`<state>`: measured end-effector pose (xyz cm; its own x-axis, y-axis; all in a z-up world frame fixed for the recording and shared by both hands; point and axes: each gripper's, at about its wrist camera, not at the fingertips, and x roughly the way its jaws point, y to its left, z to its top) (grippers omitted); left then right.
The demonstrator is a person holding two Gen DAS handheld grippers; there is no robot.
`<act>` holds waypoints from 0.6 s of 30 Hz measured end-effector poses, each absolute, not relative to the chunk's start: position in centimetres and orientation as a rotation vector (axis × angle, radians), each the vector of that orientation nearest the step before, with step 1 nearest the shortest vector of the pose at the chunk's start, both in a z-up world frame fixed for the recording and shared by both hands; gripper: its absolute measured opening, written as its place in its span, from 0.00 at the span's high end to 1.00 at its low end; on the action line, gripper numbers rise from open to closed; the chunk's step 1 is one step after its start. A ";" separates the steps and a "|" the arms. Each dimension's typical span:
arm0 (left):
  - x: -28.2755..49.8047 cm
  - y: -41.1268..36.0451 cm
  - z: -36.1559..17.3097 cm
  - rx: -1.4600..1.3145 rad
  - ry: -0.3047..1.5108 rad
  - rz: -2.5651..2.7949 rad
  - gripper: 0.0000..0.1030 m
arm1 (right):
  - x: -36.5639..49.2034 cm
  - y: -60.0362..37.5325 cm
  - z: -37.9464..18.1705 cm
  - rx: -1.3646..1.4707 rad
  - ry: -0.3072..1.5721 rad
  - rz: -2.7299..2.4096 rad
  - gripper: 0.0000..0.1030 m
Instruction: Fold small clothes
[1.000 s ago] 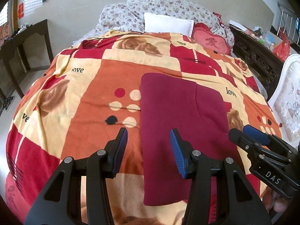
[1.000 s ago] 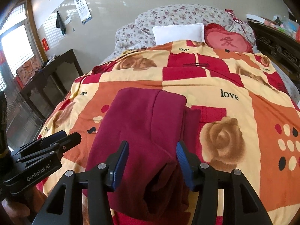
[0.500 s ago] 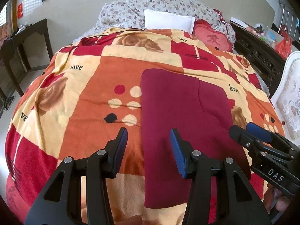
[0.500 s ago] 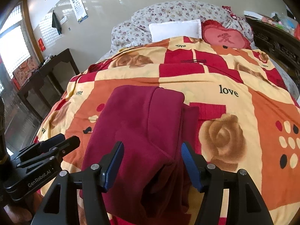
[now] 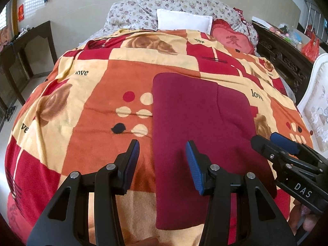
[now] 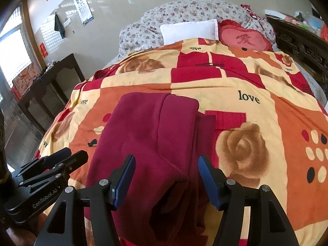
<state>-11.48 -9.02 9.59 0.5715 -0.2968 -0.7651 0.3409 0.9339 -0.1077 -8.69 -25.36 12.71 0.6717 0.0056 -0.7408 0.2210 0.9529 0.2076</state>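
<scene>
A dark red garment (image 5: 194, 112) lies folded lengthwise on the patterned blanket (image 5: 92, 123), with one panel laid over its right side. My left gripper (image 5: 162, 143) hovers open over the garment's near left edge, nothing between its pads. My right gripper (image 6: 166, 157) is open above the garment (image 6: 147, 127), over the bunched near end with its dark opening, and its pads do not press the cloth. Each gripper shows in the other's view: the right gripper (image 5: 264, 138) at the right edge, the left gripper (image 6: 76, 152) at the lower left.
The blanket (image 6: 256, 123) covers a bed with a white pillow (image 5: 184, 21), floral pillows and a red heart cushion (image 6: 244, 39) at its head. A dark wooden table (image 5: 26, 47) stands left of the bed, a carved dark cabinet (image 5: 287, 57) and a white chair (image 5: 315, 102) right.
My right gripper's jaws have spread wider over the garment's near end. The left gripper and the garment have stayed as they were.
</scene>
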 end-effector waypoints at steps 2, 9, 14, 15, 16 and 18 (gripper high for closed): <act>-11.5 -9.0 9.6 0.051 0.886 -0.374 0.56 | -8.7 -25.3 12.7 0.290 0.830 -0.123 0.40; -11.4 -9.0 9.4 0.055 0.887 -0.373 0.56 | -8.7 -25.3 12.5 0.298 0.834 -0.121 0.40; -11.5 -9.0 9.4 0.052 0.889 -0.373 0.56 | -8.7 -25.3 12.5 0.298 0.835 -0.119 0.40; -11.5 -9.0 9.4 0.053 0.889 -0.372 0.55 | -8.7 -25.3 12.5 0.299 0.835 -0.117 0.40; -11.5 -9.0 9.4 0.053 0.888 -0.372 0.56 | -8.7 -25.3 12.5 0.300 0.834 -0.117 0.40; -11.4 -9.0 9.4 0.053 0.889 -0.373 0.55 | -8.7 -25.3 12.5 0.299 0.835 -0.120 0.40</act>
<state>-11.43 -8.98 9.38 0.5705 -0.2962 -0.7660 0.3396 0.9343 -0.1084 -8.65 -25.27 12.50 0.6672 0.0126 -0.7448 0.2211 0.9515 0.2141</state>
